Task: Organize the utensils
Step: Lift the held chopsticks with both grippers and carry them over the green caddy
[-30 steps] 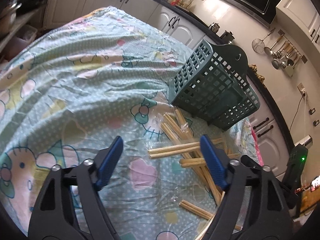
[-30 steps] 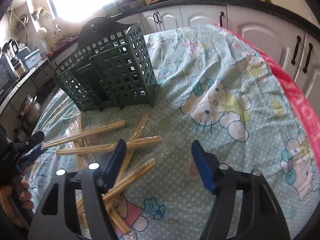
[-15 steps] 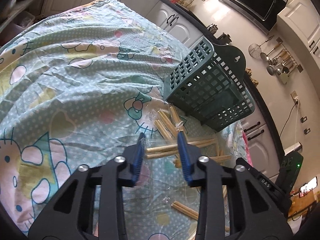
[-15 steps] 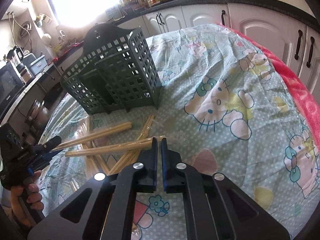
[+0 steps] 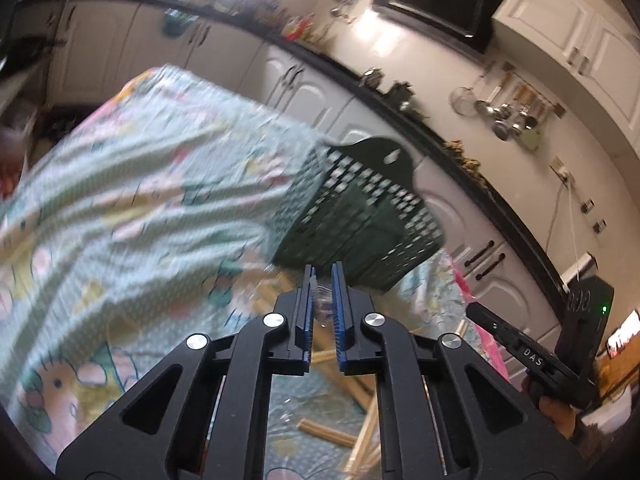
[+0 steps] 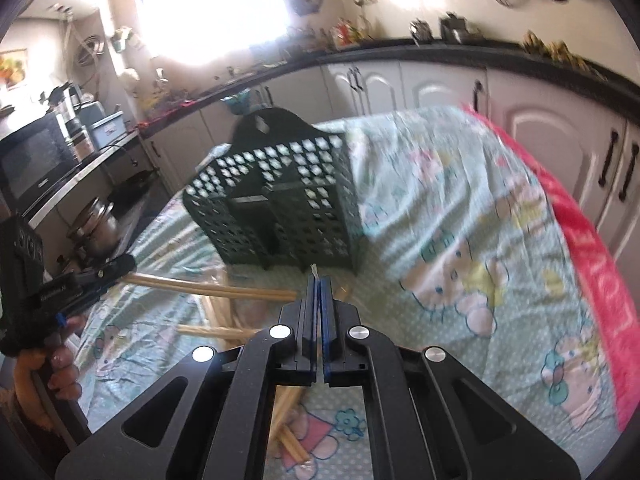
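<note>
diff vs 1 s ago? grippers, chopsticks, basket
Both grippers went from open to shut and lifted. The left gripper clamps the clear wrapper end of a wrapped chopstick pair; the right gripper pinches the other wrapper end. That pair now hangs between them above the cloth. The green basket and the other chopsticks stayed put.

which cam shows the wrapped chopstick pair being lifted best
Right wrist: the wrapped chopstick pair runs clear from the left tongs toward the right tongs. Left wrist shows only crinkled wrapper between its pads.
</note>
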`<action>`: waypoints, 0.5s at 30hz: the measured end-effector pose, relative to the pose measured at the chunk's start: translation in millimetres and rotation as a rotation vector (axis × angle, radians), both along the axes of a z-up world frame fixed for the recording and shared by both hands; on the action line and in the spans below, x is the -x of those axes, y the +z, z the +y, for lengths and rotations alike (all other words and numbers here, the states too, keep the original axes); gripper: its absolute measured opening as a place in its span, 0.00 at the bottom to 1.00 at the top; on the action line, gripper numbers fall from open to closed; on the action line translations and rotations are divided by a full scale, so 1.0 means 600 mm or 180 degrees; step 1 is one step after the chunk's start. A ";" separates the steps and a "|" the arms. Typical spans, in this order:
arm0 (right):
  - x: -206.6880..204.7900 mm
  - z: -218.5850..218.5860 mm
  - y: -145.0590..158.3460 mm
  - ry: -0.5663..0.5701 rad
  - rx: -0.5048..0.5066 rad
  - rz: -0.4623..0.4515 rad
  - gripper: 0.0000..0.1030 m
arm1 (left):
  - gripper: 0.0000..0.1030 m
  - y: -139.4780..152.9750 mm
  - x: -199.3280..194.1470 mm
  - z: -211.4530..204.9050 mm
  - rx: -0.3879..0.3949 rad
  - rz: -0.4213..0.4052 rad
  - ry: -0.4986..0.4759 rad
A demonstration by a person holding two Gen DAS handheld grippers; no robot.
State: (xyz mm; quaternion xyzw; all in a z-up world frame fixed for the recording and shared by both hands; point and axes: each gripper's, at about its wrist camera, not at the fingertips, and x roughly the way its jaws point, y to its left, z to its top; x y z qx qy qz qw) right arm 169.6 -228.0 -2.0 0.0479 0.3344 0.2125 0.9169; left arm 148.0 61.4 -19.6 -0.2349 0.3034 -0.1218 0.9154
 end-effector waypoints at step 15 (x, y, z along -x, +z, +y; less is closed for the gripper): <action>0.047 0.049 0.110 0.0421 0.0018 -0.0445 0.01 | 0.02 0.103 0.013 -0.035 -0.0244 -0.0361 -0.0304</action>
